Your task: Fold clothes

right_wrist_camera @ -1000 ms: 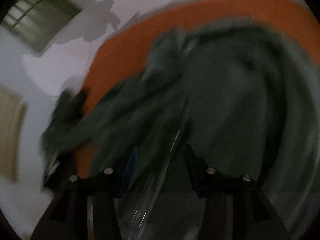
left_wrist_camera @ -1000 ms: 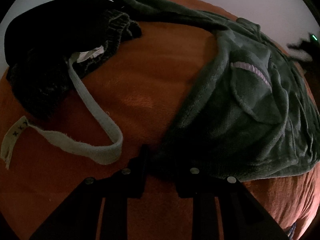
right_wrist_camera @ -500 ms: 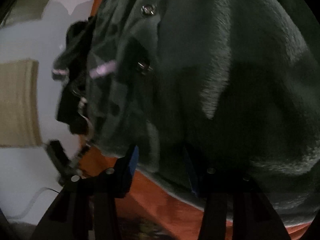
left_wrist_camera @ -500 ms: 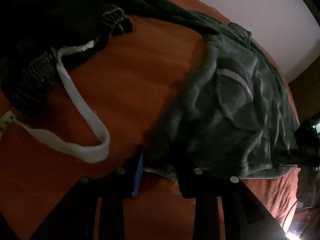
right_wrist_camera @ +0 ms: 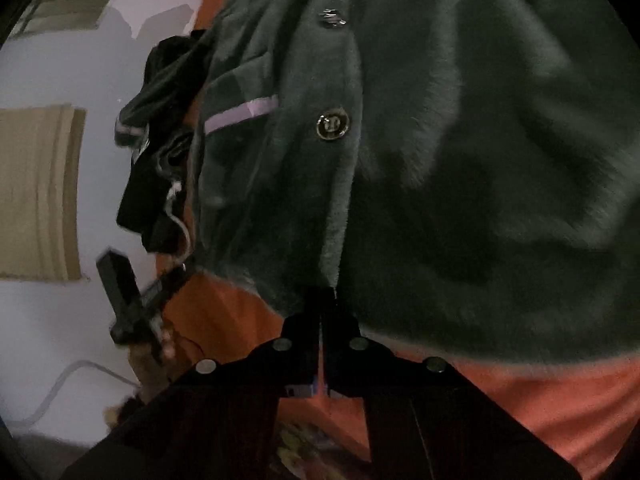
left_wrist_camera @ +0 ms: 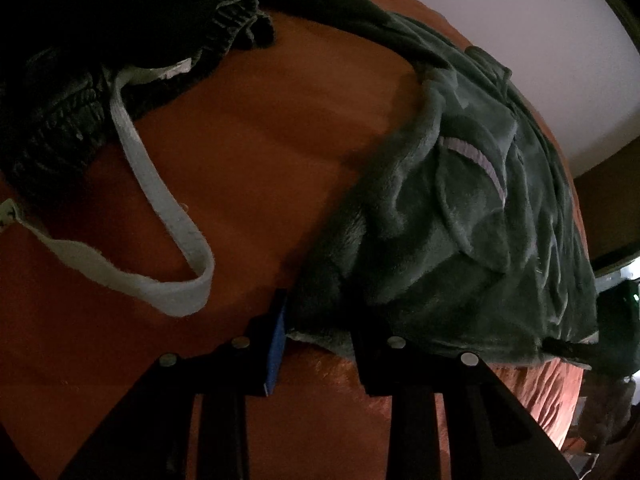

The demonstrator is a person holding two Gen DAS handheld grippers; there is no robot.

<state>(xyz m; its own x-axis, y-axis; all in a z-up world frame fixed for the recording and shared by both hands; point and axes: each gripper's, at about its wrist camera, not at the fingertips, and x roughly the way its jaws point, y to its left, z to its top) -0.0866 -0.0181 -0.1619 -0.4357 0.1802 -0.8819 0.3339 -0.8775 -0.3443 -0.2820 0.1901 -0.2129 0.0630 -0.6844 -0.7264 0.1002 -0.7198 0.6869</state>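
A dark green fleece garment [left_wrist_camera: 460, 240] with a lilac stripe [left_wrist_camera: 476, 160] lies spread on an orange bed cover [left_wrist_camera: 260, 140]. My left gripper [left_wrist_camera: 320, 336] is shut on its near hem corner, with bunched fleece filling the gap between the fingers. In the right wrist view the same garment [right_wrist_camera: 480, 160] fills the frame, its metal button [right_wrist_camera: 332, 124] showing along the front edge. My right gripper [right_wrist_camera: 322, 300] is shut, its tips pressed together on the hem just below that buttoned edge. The left gripper [right_wrist_camera: 132, 300] and the hand holding it show at the far left.
A dark knitted garment [left_wrist_camera: 60, 120] with a white strap [left_wrist_camera: 160, 200] looping out lies on the left of the bed. The orange cover [right_wrist_camera: 520, 392] drops off at the near edge. A pale wall [left_wrist_camera: 520, 40] is behind, and a cable [right_wrist_camera: 60, 388] runs along the floor.
My right gripper swept across to the garment's hem and its jaws closed there. The left gripper stayed at its hem corner, tilting a little.
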